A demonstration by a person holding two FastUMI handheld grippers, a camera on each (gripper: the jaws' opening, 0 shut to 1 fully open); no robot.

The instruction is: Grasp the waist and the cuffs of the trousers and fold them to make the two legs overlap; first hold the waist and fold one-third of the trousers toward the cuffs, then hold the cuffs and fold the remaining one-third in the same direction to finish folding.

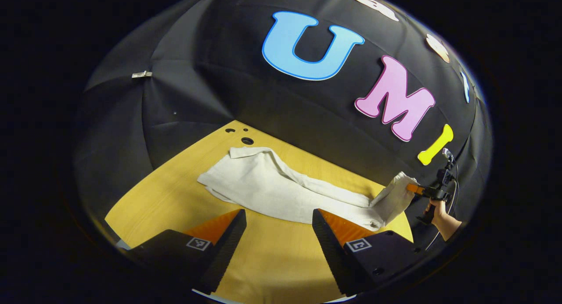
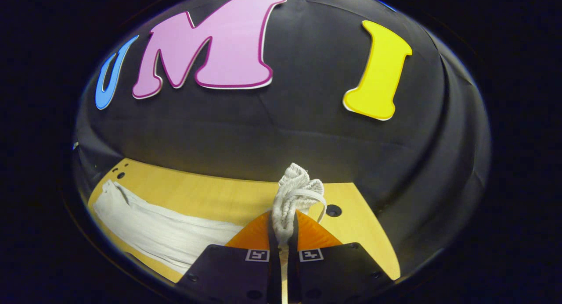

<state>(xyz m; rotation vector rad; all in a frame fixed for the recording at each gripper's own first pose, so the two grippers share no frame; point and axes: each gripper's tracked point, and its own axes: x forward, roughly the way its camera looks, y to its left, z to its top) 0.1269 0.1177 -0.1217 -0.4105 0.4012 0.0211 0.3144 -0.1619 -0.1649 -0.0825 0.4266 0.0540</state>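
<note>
Cream trousers lie stretched across the wooden table, the legs lying together. At the far right, my right gripper holds one end lifted off the table. In the right gripper view that end is the gathered elastic waist with its drawstring, and my right gripper is shut on it. The rest of the trousers trail away to the left on the table. My left gripper stands open above the near part of the table, just short of the trousers' near edge, with nothing between its fingers.
A person's hand holds the right gripper by its handle, with a cable hanging from it. Round holes sit in the table near the far end of the trousers, and another hole lies by the waist. The black cloth wall stands close behind the table.
</note>
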